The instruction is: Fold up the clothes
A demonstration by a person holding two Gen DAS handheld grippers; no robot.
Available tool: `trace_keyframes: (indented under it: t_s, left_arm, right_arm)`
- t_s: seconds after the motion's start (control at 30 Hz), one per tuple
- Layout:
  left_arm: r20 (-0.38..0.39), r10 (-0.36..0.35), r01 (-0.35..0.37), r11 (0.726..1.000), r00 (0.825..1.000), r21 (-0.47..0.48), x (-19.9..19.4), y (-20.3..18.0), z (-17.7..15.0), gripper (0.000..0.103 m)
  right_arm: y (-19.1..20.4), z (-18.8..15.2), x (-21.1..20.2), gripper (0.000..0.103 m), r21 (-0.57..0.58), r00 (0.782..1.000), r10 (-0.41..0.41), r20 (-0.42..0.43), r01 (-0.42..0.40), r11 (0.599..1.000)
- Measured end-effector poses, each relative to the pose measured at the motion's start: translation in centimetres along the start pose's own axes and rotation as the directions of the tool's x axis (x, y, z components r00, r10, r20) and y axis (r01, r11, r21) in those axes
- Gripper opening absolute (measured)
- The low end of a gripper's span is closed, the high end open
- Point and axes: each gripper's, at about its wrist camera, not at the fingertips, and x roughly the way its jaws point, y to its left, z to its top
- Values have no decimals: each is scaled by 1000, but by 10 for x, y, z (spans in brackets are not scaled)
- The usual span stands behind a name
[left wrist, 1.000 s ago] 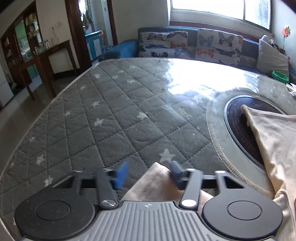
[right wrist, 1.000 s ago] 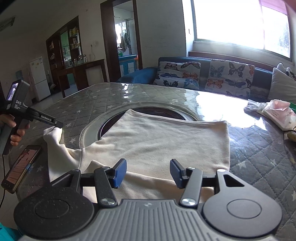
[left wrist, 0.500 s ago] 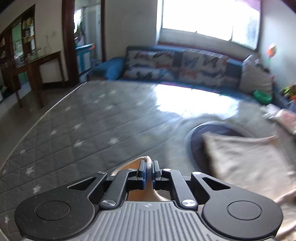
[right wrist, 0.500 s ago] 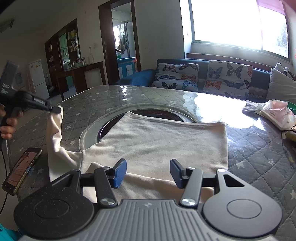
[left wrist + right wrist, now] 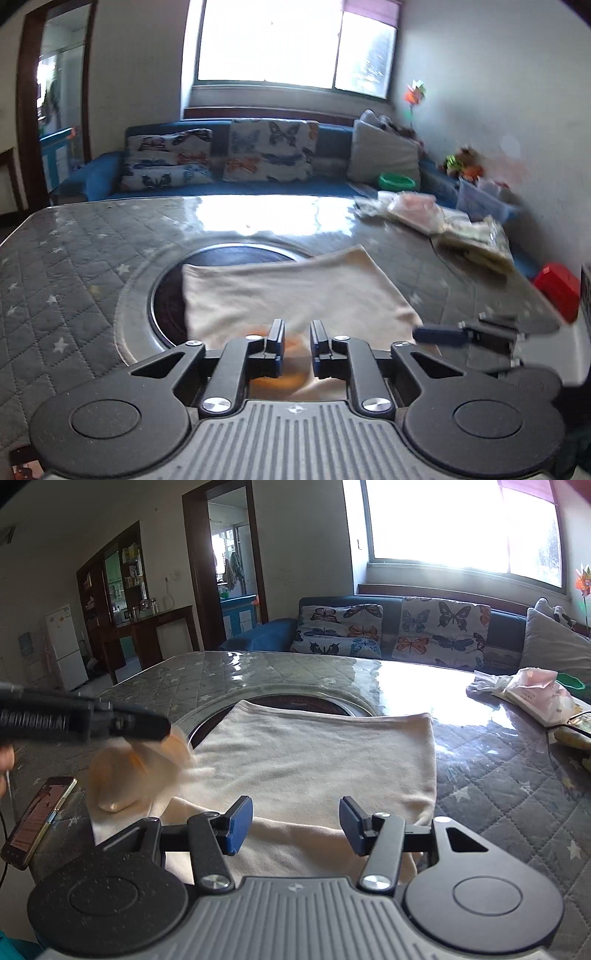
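cream shirt (image 5: 317,760) flat at table's (image 5: 517,786) near edge, over the round centre inset. left gripper (image 5: 296,341) just been reopening, narrow gap, blurred sleeve (image 5: 147,768) apparently slipping free over the body. right gripper (image 5: 295,821) half open, empty, above near hem, likely for the next fold.

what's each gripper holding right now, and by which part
Left gripper: jaws just opened, the shirt sleeve still between them. Right gripper: nothing.

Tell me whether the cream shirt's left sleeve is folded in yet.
Partly. The sleeve hangs blurred at the left gripper beside the shirt, not yet flat. Its fingers have just been opening; grip unclear.
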Motion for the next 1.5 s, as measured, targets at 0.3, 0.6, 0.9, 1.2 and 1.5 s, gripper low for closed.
trace_keyframes:
  t_s: [0.3,0.6,0.9,1.2,1.5]
  left_arm:
    - [-2,66,-65,997,998,50,-34,27,-33,40]
    - [-136,172,-167,985,976,53,-21,55,-70,45]
    - [-177,217,-218,976,960,10,-13,70,-80,47]
    - [-174,185,-185,983,967,14,-5,70,-82,26]
    - [-161,187,-185,982,969,26,-10,66,-84,16]
  right_arm:
    - [-2,2,-4,52,30,999,40,-5,-40,999]
    - [24,3,23,49,56,979,186,-82,-182,982]
    - [47,-2,42,23,10,967,212,-142,-213,977]
    - [36,26,9,3,-58,990,137,-34,-138,989]
    - [32,31,58,33,36,967,217,-132,-214,976]
